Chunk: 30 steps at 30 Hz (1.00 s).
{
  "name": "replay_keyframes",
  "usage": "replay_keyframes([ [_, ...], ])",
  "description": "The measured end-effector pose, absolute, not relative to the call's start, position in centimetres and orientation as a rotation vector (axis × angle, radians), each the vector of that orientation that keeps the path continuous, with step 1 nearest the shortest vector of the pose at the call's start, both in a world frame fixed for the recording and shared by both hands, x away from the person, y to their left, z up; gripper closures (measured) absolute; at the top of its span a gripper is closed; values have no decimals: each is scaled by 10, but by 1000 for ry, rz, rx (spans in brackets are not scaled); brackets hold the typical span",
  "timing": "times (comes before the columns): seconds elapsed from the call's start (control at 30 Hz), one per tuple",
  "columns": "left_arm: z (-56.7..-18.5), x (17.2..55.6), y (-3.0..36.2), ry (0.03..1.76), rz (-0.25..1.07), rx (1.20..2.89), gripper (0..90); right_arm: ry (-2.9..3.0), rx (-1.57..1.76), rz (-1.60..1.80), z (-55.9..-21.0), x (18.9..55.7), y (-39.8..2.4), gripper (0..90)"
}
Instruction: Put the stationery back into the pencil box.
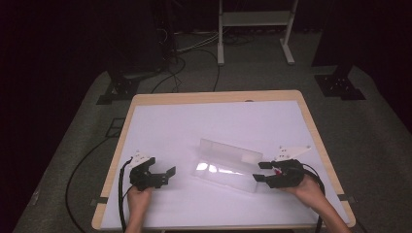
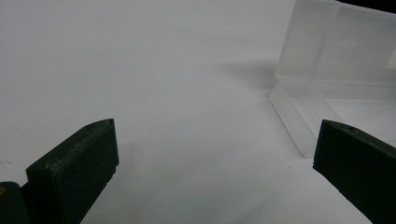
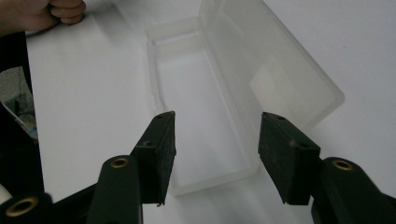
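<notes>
A clear plastic box (image 1: 226, 165) lies in the middle of the white table mat (image 1: 214, 121), empty, with its lid standing open along the far side. My left gripper (image 1: 167, 175) rests on the mat to the box's left, open and pointing at it. In the left gripper view the left gripper (image 2: 212, 163) holds nothing, and the box (image 2: 336, 60) sits ahead on the right. My right gripper (image 1: 260, 171) is at the box's right end. In the right gripper view the right gripper (image 3: 217, 140) is open, its jaws on either side of the box's (image 3: 201, 93) near end without pressing on it.
The mat covers a wooden table (image 1: 311, 116) whose rim shows around it. Beyond the table, black cables (image 1: 194, 53) run over the grey floor to a white frame (image 1: 255, 29). The person's left hand (image 3: 42, 11) appears at the top left of the right gripper view.
</notes>
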<state>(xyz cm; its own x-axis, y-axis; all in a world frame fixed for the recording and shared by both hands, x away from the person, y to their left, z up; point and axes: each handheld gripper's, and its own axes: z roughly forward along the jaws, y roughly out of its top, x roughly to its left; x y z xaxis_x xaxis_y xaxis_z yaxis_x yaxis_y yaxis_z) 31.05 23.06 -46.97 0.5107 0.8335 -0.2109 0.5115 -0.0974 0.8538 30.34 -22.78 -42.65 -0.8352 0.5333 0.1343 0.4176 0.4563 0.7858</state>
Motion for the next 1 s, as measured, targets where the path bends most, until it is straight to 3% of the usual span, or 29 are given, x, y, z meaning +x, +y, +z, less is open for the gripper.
replay_keyframes([
  [1.0, -470, 310, 230, 1134, 408, 1760, 0, 2451, 1025, 1250, -447, 282, -281, 417],
])
